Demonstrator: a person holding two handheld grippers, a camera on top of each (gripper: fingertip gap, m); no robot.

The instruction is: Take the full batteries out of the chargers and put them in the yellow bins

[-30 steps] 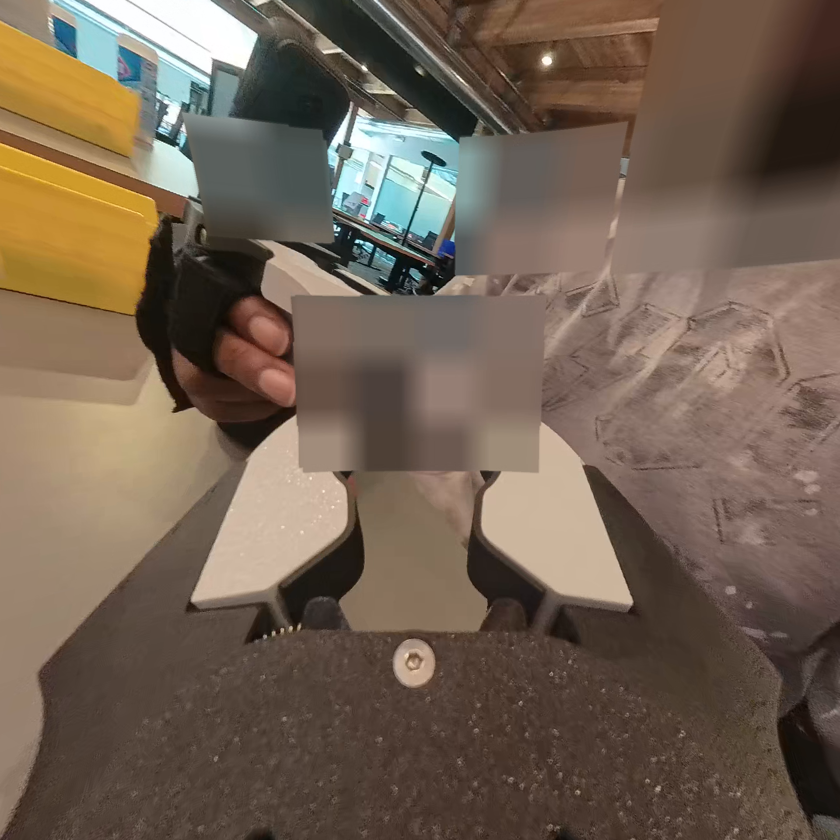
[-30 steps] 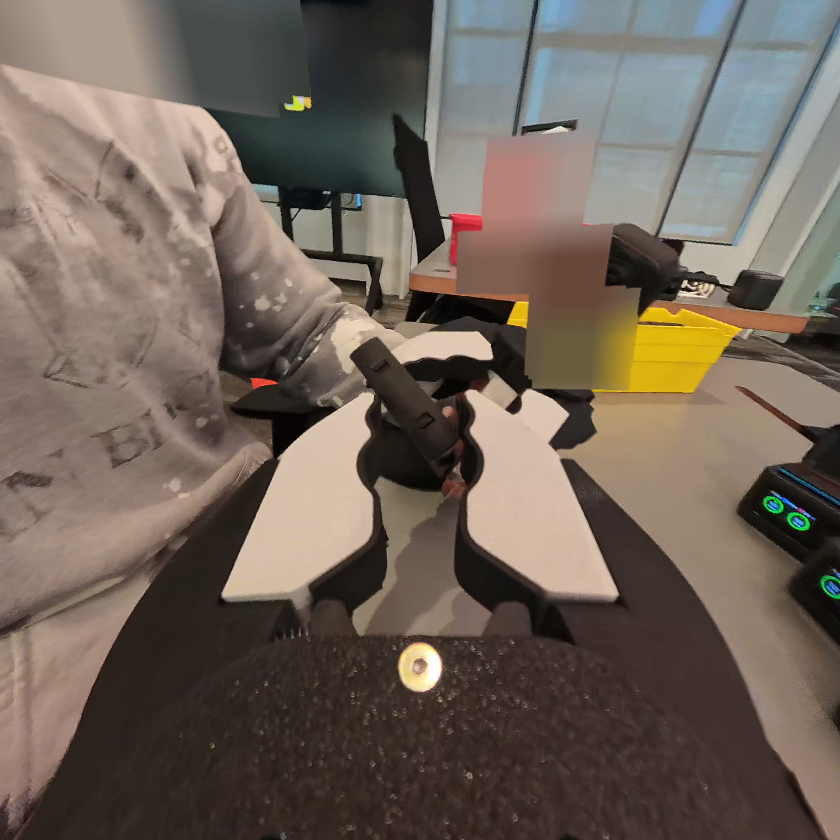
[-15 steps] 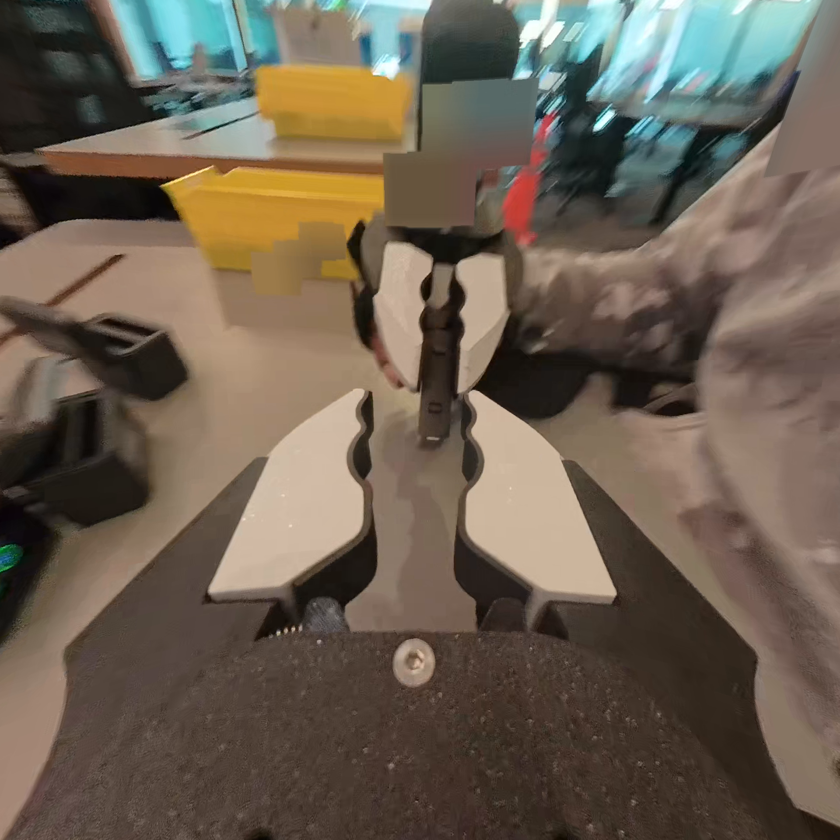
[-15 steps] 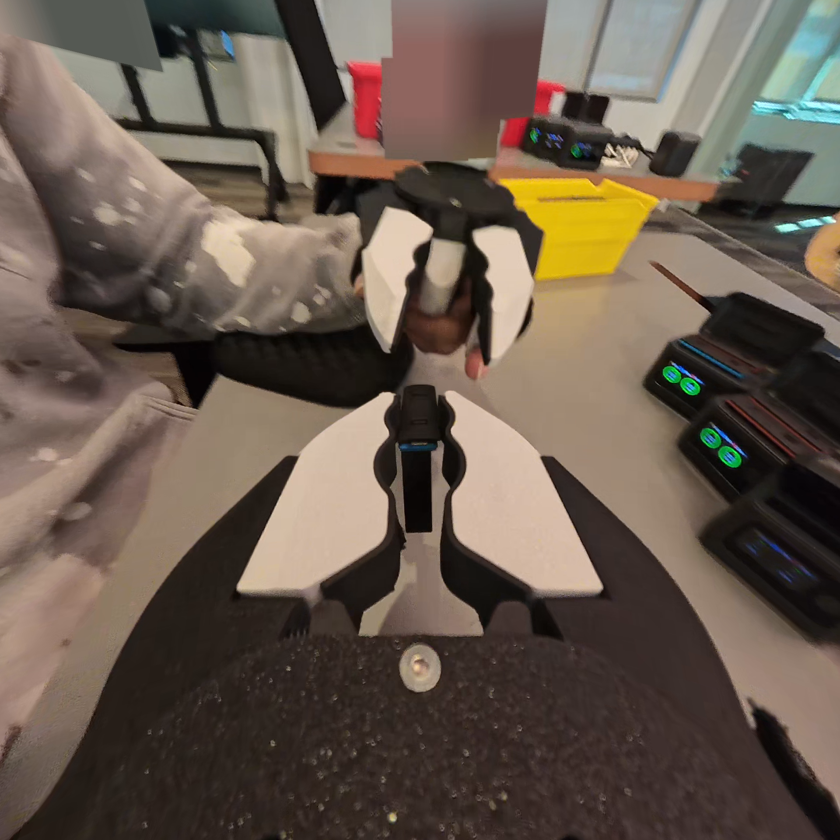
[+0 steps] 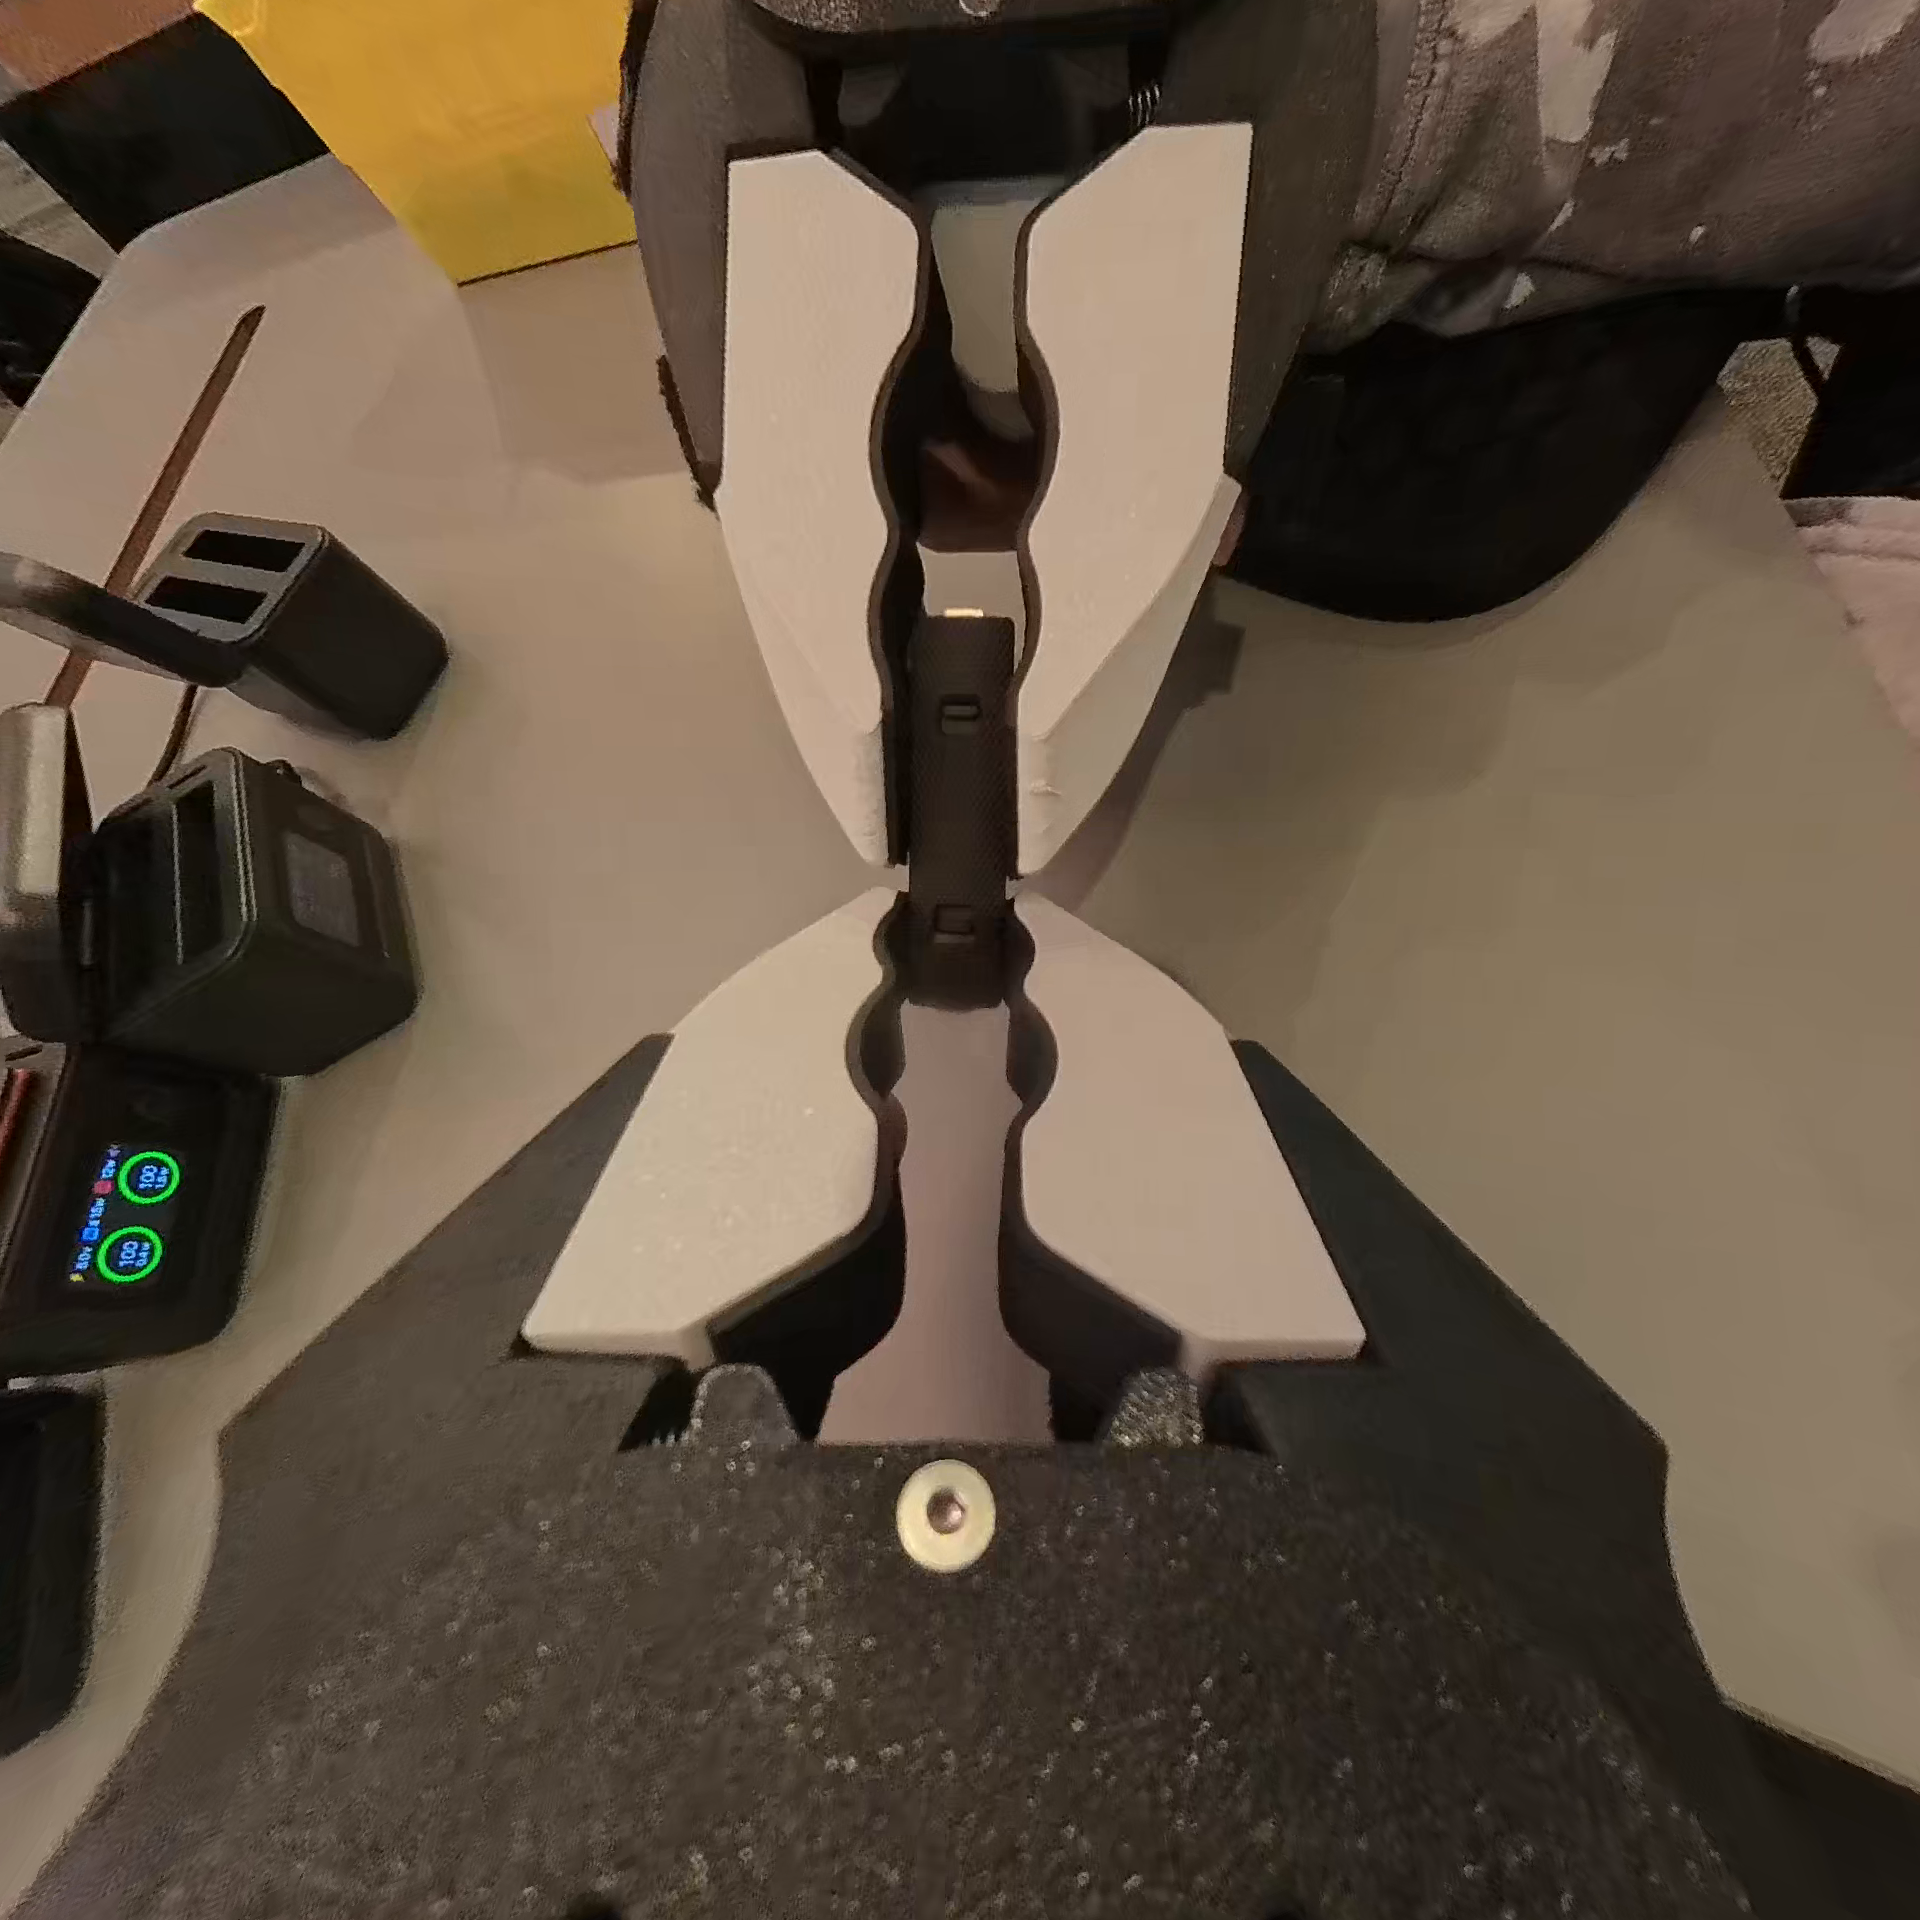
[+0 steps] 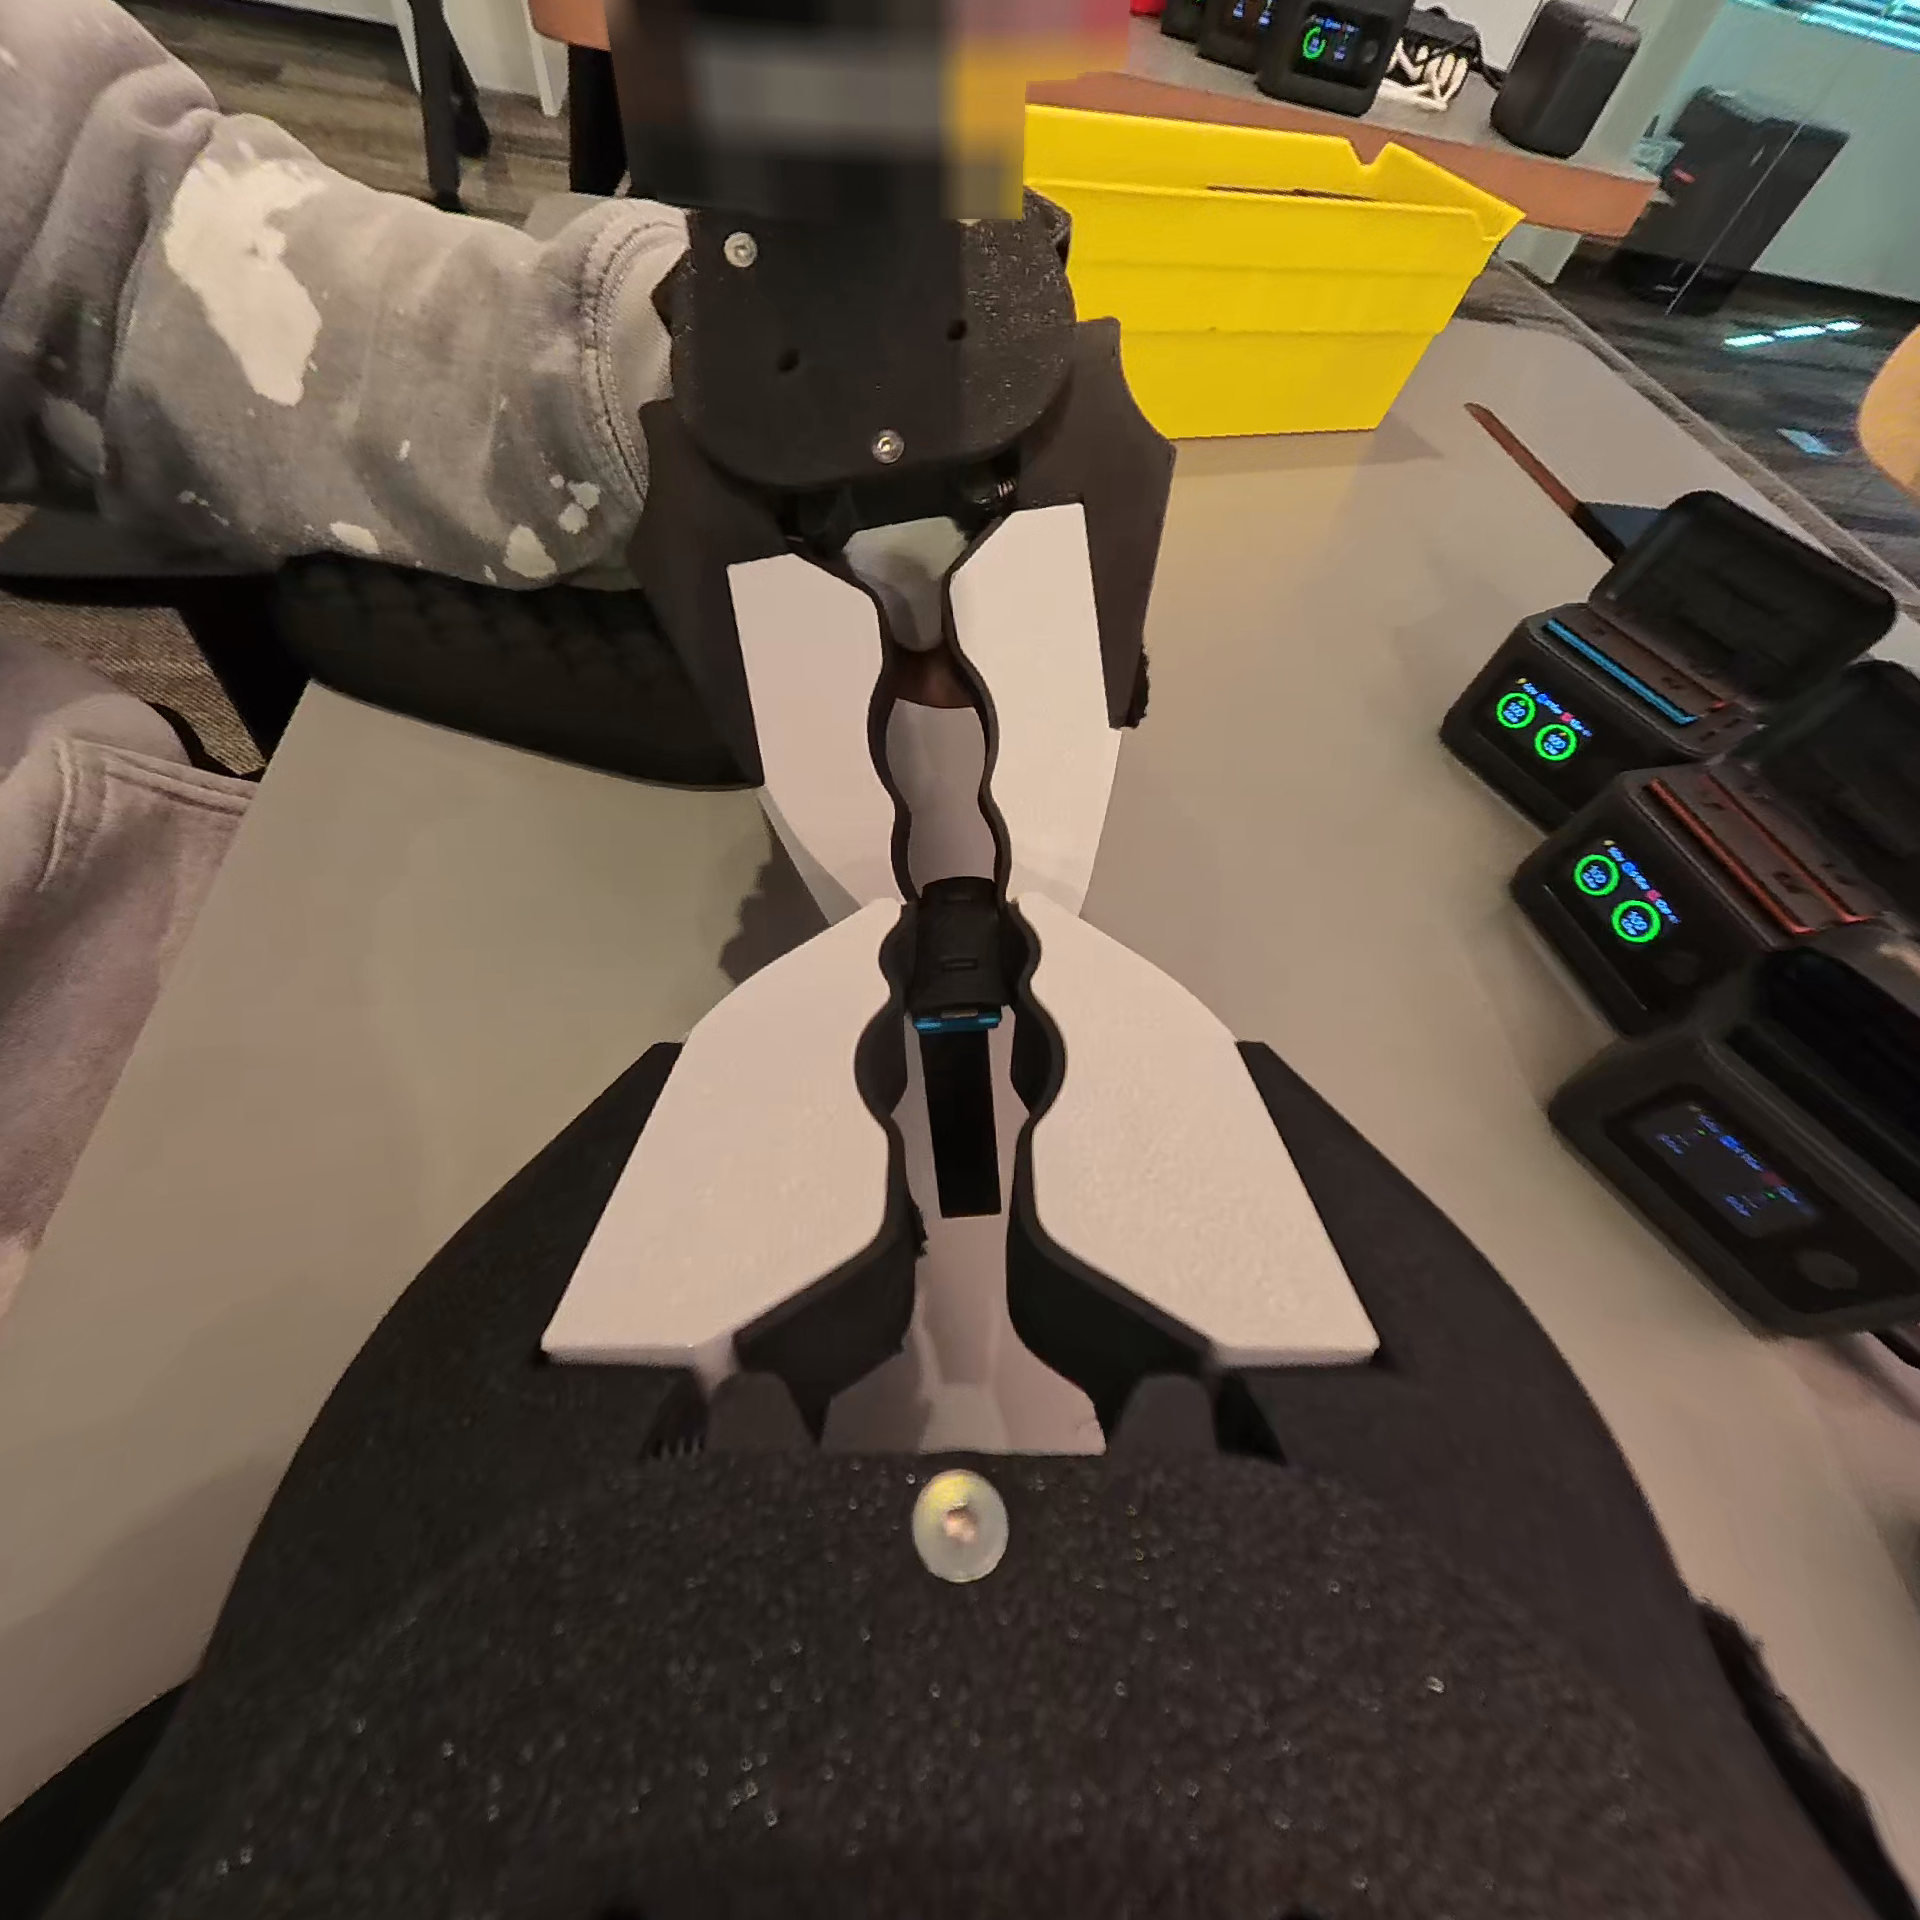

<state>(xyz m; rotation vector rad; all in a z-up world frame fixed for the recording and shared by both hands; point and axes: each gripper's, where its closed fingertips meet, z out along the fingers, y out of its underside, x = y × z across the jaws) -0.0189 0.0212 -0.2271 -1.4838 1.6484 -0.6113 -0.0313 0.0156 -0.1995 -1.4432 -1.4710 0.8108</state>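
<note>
A slim black battery (image 5: 958, 790) with a blue band (image 6: 956, 1023) hangs level above the grey table (image 6: 416, 935), held between the two grippers, which face each other tip to tip. My right gripper (image 6: 956, 966) is shut on its near half. My left gripper (image 5: 956, 956) is closed around the other end; it also shows in the right wrist view (image 6: 951, 883). A yellow bin (image 6: 1247, 281) stands behind the left gripper at the table's far end, and also shows in the left wrist view (image 5: 468, 135). Black chargers (image 6: 1600, 894) with green ring displays sit to my right.
More chargers line the left edge of the left wrist view: one lit with green rings (image 5: 125, 1205), one with a dark screen (image 5: 239, 914), one open with empty slots (image 5: 281, 623). A thin brown strip (image 5: 156, 499) lies near them. A person's grey sleeve (image 6: 364, 364) reaches in.
The two grippers have come together over the table. My left gripper, open half a second ago, has closed on the free end of the battery that my right gripper holds.
</note>
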